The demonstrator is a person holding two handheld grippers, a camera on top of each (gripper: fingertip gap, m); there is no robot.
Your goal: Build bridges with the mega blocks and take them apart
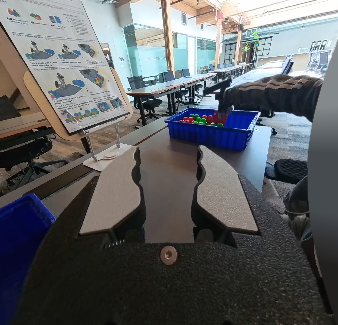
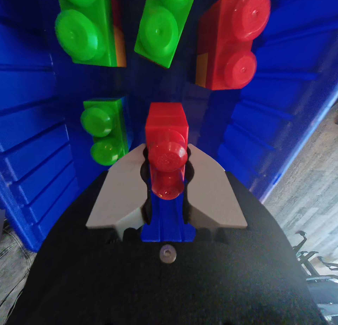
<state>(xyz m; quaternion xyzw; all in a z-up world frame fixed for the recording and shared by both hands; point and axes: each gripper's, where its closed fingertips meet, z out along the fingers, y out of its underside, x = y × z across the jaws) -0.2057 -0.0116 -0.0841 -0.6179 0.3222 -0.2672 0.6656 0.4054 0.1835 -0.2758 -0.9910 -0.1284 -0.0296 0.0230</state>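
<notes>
One red block (image 2: 167, 133) clamped in right gripper (image 2: 167, 152); three green blocks (image 2: 108, 131), left gripper (image 1: 168, 159) agape.

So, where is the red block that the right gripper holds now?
In the right wrist view, the red block sits between the right gripper fingers, inside the blue bin, just right of a green block.

Red two-stud block (image 2: 166, 133) in blue bin (image 2: 33, 126), among green blocks (image 2: 106, 129).

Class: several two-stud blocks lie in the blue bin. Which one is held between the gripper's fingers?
The red block between the right gripper fingers; the other red block and the green ones lie loose, ungripped.
</notes>
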